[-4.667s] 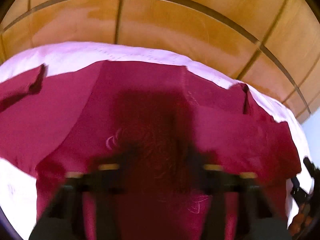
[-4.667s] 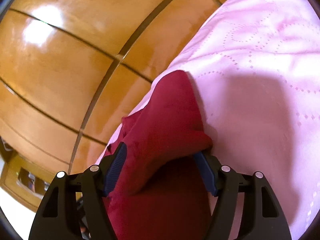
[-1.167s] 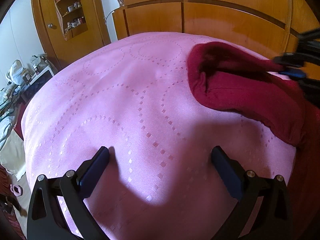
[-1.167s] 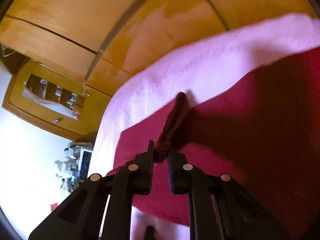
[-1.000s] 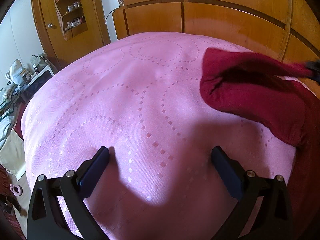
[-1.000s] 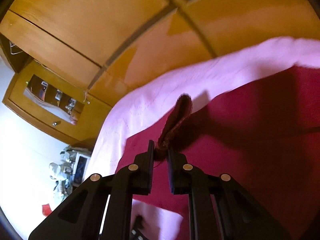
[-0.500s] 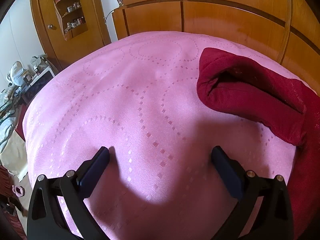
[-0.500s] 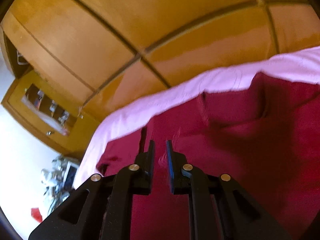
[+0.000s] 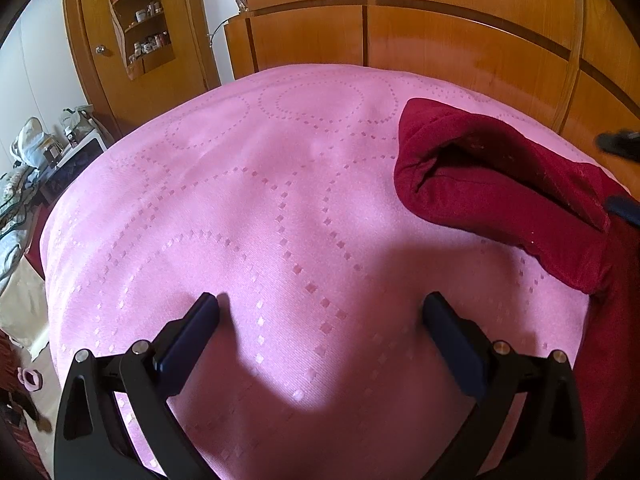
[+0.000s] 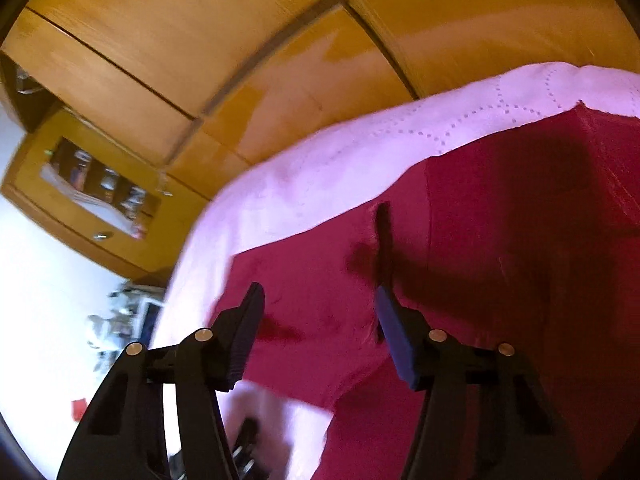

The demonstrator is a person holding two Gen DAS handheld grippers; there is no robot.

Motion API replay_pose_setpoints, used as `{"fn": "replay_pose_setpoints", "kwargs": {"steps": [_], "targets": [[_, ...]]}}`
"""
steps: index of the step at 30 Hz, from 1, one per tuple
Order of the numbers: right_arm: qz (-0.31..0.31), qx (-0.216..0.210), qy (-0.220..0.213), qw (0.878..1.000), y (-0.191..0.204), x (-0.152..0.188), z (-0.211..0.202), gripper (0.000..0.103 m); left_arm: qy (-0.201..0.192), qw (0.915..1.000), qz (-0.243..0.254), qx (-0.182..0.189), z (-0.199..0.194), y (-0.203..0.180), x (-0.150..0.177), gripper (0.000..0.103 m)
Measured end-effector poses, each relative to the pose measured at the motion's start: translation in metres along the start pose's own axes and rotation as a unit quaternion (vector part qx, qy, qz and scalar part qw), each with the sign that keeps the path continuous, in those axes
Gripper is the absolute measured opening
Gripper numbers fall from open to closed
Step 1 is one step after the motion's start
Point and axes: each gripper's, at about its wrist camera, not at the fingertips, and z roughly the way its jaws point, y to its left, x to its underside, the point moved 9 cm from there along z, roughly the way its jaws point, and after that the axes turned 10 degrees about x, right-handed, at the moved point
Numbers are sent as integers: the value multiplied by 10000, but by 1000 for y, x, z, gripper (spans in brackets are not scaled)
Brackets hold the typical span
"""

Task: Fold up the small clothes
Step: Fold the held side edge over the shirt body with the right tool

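While opening, right gripper (image 10: 318,312) hovers above red garment (image 10: 500,260).

Daylight floods from the left, blowing the wall white. The left gripper (image 9: 320,308) throws a soft shadow across the bed (image 9: 240,200). Right view smeared; wardrobe panels (image 10: 200,40) bow at the edges.

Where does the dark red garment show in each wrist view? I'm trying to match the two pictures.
Left wrist view: the dark red garment lies at the right edge, a folded sleeve reaching left onto the pink bedspread.
Right wrist view: the garment fills the centre and right, under the open right gripper.
Shared landmark: the wooden wardrobe behind the bed.
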Motion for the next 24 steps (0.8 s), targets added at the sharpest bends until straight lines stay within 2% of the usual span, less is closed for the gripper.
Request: {"fn": "replay_pose_setpoints", "kwargs": {"steps": [2,3,4,5,7,9,13,18,20,24], "targets": [[-39,182,212,9996,-4,8,14,47,-11,10000,12,-13,0,0,0,101],[-16,186,266,9995,-5,12,18,34,-15,10000,25,-24,0,-1,1,101],[28,114,307,9995,-5,14,20,16,-20,10000,24,-24,0,0,1,101],[80,18,347,9994,-5,15,19,8,-21,10000,23,-20,0,0,1,101],[211,-122,157,9996,-11,13,3,7,-16,10000,16,-13,0,0,1,101],[218,-218,-103,9995,-19,6,-22,2,-4,10000,10,-8,0,0,1,101],[122,-204,-656,9976,-44,-8,-83,2,48,10000,22,-14,0,-1,0,101],[82,83,-1192,9928,-88,-19,-145,2,148,9999,49,-28,-1,-2,-3,101],[145,246,-1372,9901,-118,-19,-171,2,249,9997,73,-5,-1,-3,-5,101],[312,716,-1629,9835,-175,-16,-199,2,354,9986,259,285,-11,-15,-14,101]]}}
